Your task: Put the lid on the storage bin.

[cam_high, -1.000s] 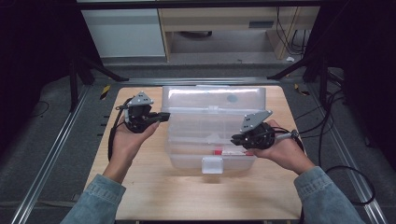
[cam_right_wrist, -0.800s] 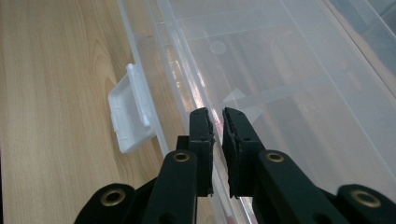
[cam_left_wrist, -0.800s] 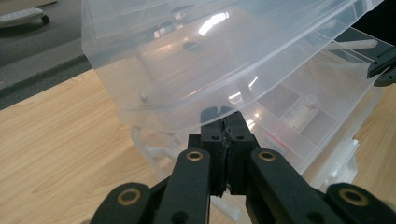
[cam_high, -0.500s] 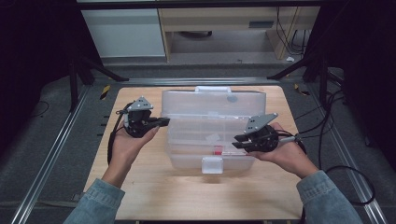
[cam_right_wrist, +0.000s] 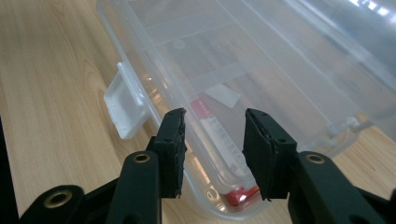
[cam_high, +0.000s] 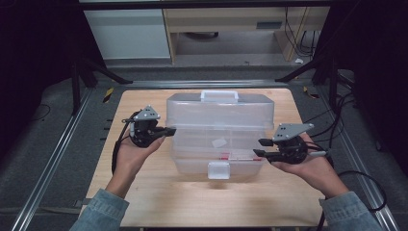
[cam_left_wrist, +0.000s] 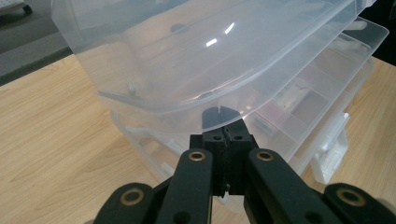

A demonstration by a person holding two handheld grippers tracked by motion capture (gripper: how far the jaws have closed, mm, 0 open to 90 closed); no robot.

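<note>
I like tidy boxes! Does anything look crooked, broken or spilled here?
Nothing looks spilled or broken. The clear plastic tackle box stands on the table with its lid swung up and its tray slid out. The left gripper is shut on the lid's edge; the right gripper has just been opening, nothing between its jaws.

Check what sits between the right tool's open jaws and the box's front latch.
Only the clear box's rim wall; behind it lies a red-capped tube. The right tool, jaws just opening, grips nothing; the latch hangs left, in the right gripper view.
</note>
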